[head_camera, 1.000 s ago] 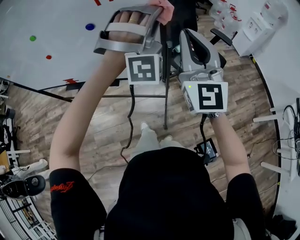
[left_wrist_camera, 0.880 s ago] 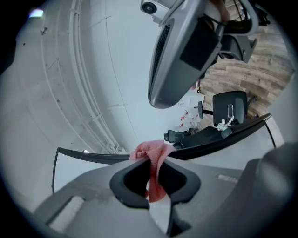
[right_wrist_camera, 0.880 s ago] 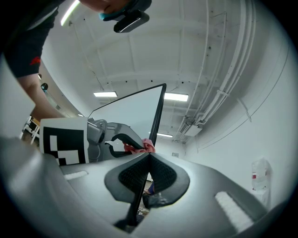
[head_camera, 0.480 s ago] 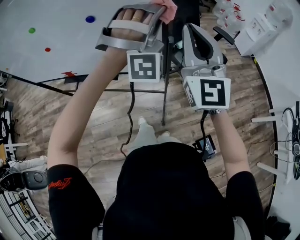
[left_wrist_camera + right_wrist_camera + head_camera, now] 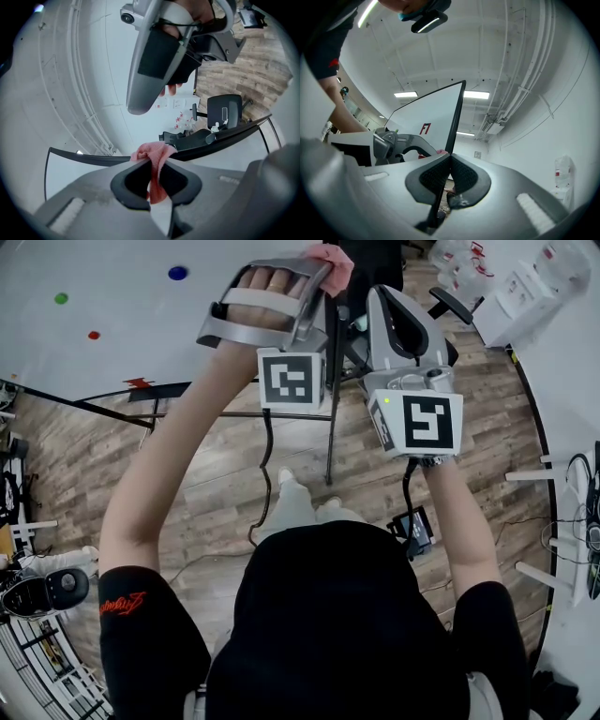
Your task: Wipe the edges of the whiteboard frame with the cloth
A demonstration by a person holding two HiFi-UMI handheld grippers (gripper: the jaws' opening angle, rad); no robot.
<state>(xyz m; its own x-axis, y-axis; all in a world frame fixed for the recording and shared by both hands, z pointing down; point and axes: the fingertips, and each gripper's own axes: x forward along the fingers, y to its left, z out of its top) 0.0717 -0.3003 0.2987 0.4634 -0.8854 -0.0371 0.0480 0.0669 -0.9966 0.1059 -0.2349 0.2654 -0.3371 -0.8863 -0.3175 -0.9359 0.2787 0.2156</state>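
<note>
Pinching the pink cloth [image 5: 152,154], left gripper [image 5: 154,176] sets it against the whiteboard frame [image 5: 225,138] side edge | right gripper [image 5: 447,180] clamped on that edge just beside | edge runs lengthwise from cloth toward the person; left gripper looks set to wipe.

The cloth [image 5: 152,157] is pink fabric with a fine ribbed weave. The whiteboard [image 5: 122,296] is smooth and white, its frame [image 5: 457,117] black and matt. The floor [image 5: 216,484] is grained wood.

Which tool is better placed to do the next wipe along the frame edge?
Left. The left tool grips the pink cloth right at the black whiteboard frame; the right tool is clamped on the frame, with no cloth.
</note>
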